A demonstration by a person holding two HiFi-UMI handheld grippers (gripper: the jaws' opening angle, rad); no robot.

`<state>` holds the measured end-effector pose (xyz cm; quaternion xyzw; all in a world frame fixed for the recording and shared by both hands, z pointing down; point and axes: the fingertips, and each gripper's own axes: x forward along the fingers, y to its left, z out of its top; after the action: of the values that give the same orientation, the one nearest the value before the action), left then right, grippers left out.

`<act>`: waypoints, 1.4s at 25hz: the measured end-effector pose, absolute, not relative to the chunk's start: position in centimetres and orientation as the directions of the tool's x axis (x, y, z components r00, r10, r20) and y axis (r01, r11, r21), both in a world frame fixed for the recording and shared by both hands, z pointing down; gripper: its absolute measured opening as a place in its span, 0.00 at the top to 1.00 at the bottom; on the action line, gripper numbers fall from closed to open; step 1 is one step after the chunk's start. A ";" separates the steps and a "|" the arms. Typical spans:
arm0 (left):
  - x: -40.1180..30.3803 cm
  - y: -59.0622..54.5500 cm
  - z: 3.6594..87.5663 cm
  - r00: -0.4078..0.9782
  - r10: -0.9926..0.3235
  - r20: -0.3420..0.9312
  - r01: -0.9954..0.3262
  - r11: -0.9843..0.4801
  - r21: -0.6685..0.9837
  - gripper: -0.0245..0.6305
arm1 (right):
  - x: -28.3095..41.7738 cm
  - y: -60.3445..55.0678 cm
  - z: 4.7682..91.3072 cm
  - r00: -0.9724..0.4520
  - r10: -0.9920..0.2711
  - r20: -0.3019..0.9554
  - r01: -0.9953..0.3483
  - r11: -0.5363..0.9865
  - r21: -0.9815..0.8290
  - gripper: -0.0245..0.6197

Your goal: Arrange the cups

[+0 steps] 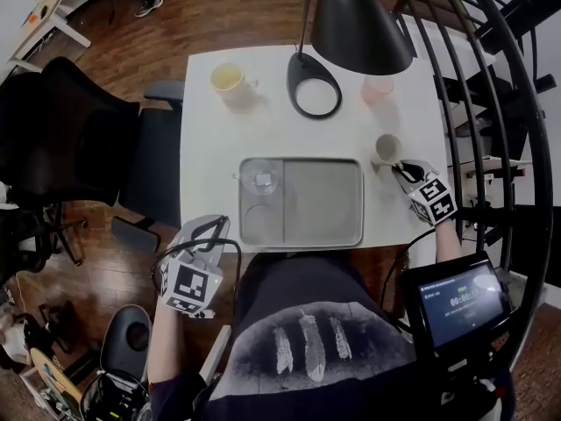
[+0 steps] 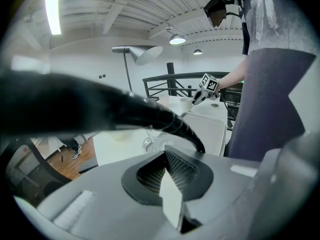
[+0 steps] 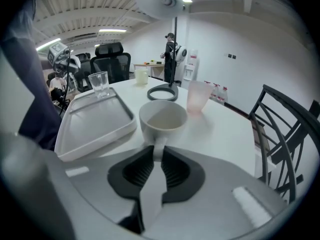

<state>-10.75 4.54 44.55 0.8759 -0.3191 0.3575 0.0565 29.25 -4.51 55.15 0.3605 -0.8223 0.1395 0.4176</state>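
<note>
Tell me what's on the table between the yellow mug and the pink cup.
The lamp's oval base stands between the yellow mug and the pink cup; the head view shows it.

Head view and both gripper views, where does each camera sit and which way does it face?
Head view: on the person's head, steeply down onto table, tray; shows torso, left gripper, right gripper.
Left gripper view: over its shut jaws, across the tray; person's torso.
Right gripper view: over jaws clamping the mug handle, toward the lamp; torso.
Shared: both gripper views show tray, glass.
</note>
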 end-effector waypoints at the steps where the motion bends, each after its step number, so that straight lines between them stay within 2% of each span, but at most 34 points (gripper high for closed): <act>1: -10.7 4.5 44.5 0.541 -0.518 0.662 -0.599 -0.791 -0.129 0.94 | 29.3 -4.4 55.2 -0.394 -0.472 0.788 -0.714 0.697 0.061 0.89; 4: -10.7 4.7 44.6 0.540 -0.517 0.664 -0.595 -0.792 -0.132 0.94 | 29.4 -4.3 55.4 -0.386 -0.468 0.795 -0.713 0.698 0.065 0.88; 6: -10.7 4.8 44.7 0.536 -0.516 0.668 -0.593 -0.794 -0.137 0.94 | 29.5 -4.5 55.0 -0.383 -0.477 0.791 -0.721 0.689 0.066 0.77; 11: -10.5 4.8 44.7 0.532 -0.514 0.673 -0.584 -0.798 -0.148 0.94 | 29.4 -5.2 54.5 -0.341 -0.457 0.821 -0.692 0.714 0.110 0.76; 12: -10.4 4.8 44.7 0.531 -0.515 0.673 -0.584 -0.798 -0.149 0.94 | 29.5 -5.3 54.5 -0.333 -0.458 0.824 -0.688 0.716 0.120 0.78; 13: -10.4 4.8 44.7 0.530 -0.515 0.673 -0.585 -0.797 -0.150 0.94 | 29.6 -5.4 54.6 -0.330 -0.462 0.823 -0.687 0.716 0.126 0.86; 18: -10.0 5.1 44.4 0.520 -0.528 0.671 -0.596 -0.787 -0.157 0.94 | 29.8 -5.2 54.1 -0.345 -0.480 0.806 -0.668 0.729 0.148 0.88; 23: -10.1 5.4 44.3 0.492 -0.561 0.666 -0.628 -0.758 -0.175 0.94 | 28.7 -4.2 52.3 -0.421 -0.522 0.742 -0.671 0.729 0.133 0.89; 27: -11.3 5.1 44.2 0.486 -0.578 0.655 -0.646 -0.743 -0.176 0.94 | 25.6 -3.5 47.6 -0.497 -0.553 0.669 -0.638 0.755 0.149 0.89; 35: -12.8 5.6 43.0 0.477 -0.632 0.611 -0.702 -0.692 -0.168 0.94 | 17.2 -2.3 38.5 -0.698 -0.458 0.550 -0.477 0.871 0.120 0.89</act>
<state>-12.81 5.60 43.03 0.8577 -0.3888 0.3322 0.0526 17.20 -2.33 38.52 0.2536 -0.9214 0.0160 0.2941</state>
